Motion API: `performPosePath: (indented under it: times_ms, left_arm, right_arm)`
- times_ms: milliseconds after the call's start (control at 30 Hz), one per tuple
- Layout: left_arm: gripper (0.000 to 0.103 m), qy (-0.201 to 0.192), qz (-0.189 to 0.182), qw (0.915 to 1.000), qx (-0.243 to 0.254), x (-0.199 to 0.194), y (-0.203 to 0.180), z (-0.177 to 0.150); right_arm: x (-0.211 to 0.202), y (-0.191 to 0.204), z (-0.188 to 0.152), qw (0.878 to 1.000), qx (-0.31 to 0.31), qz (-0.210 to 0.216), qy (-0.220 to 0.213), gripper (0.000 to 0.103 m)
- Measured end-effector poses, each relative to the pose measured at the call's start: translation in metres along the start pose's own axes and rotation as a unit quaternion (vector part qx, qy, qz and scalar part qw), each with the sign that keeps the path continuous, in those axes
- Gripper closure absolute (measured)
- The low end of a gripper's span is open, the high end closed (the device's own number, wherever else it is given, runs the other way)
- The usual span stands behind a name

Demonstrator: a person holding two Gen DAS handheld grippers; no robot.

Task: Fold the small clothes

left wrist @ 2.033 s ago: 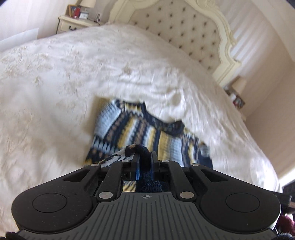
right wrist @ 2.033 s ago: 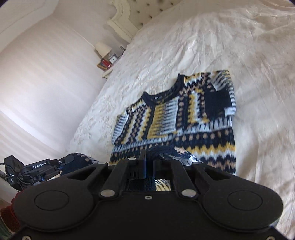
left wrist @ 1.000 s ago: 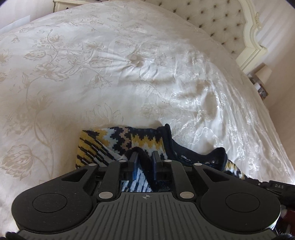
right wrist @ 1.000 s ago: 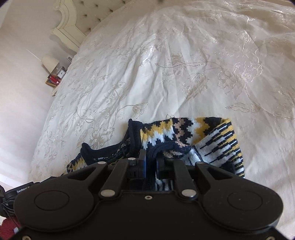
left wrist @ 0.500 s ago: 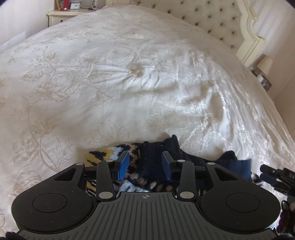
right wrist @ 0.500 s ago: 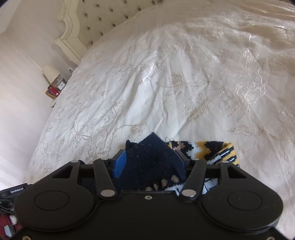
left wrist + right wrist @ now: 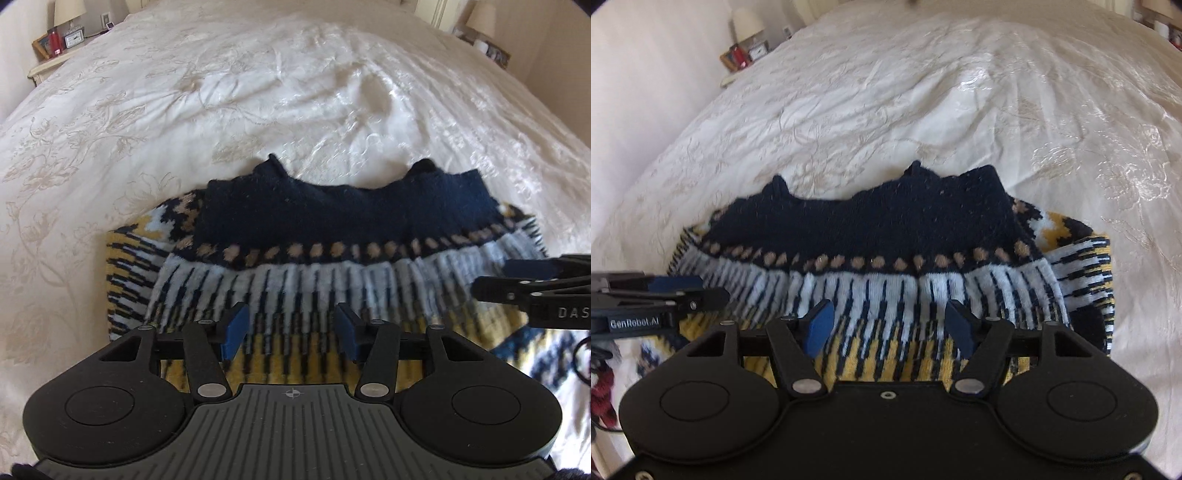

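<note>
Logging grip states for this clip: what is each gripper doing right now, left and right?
Left gripper: jaws opening, nothing gripped; the folded sweater lies on the bed below.
Right gripper: jaws opening, holding nothing, above the same sweater.
</note>
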State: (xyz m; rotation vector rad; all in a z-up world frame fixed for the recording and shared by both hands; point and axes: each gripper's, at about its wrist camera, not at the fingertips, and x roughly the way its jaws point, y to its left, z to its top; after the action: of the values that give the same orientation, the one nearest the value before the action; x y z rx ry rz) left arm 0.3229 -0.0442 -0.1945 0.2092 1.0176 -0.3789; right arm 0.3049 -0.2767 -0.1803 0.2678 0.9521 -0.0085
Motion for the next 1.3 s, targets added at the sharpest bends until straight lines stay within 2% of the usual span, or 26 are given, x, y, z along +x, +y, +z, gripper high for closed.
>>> performPosePath:
  times_ms: [100, 200, 433, 633, 733, 867, 967, 1100, 1200, 1233, 1300]
  left_arm:
    - [0.052, 0.014, 0.031, 0.9994, 0.007, 0.011, 0.015, -0.005]
    - [0.051, 0.017, 0.028, 0.9993, 0.019, 0.015, 0.025, -0.004]
    - [0.050, 0.020, 0.039, 0.9989, 0.017, 0.017, 0.022, -0.002]
    - [0.050, 0.026, 0.031, 0.9991, 0.017, 0.008, 0.028, -0.004]
    - [0.050, 0.029, 0.046, 0.9984, 0.019, -0.002, 0.028, -0.006]
    - [0.049, 0.028, 0.054, 0.9980, 0.016, -0.024, 0.025, -0.013]
    - [0.049, 0.030, 0.044, 0.9983, 0.024, -0.037, 0.018, -0.029]
    - [0.049, 0.058, 0.041, 0.9974, 0.002, -0.037, 0.019, -0.059]
    - [0.047, 0.064, 0.044, 0.9969, -0.017, -0.040, 0.024, -0.078]
    - [0.047, 0.064, 0.044, 0.9968, -0.016, -0.041, 0.024, -0.081]
    - [0.047, 0.065, 0.045, 0.9968, -0.009, -0.044, 0.022, -0.083]
  right_arm:
    - [0.013, -0.001, -0.007, 0.997, -0.049, -0.045, 0.026, 0.033]
    - [0.016, -0.013, -0.007, 0.997, -0.049, -0.060, 0.027, 0.034]
    - [0.017, -0.020, -0.005, 0.997, -0.026, -0.068, 0.025, 0.034]
    - [0.010, -0.028, -0.008, 0.995, -0.019, -0.088, 0.029, 0.035]
    - [0.004, -0.034, -0.007, 0.995, -0.005, -0.091, 0.032, 0.035]
    - [-0.016, -0.024, -0.008, 0.996, -0.006, -0.088, 0.013, 0.029]
    - [-0.030, -0.014, -0.021, 0.997, -0.013, -0.076, 0.008, 0.026]
    - [-0.035, -0.017, -0.057, 0.995, -0.012, -0.091, 0.041, 0.025]
    - [-0.037, -0.025, -0.085, 0.991, -0.004, -0.113, 0.068, 0.023]
    - [-0.040, -0.029, -0.093, 0.990, 0.004, -0.117, 0.074, 0.018]
    - [-0.046, -0.041, -0.103, 0.990, 0.040, -0.110, 0.073, 0.017]
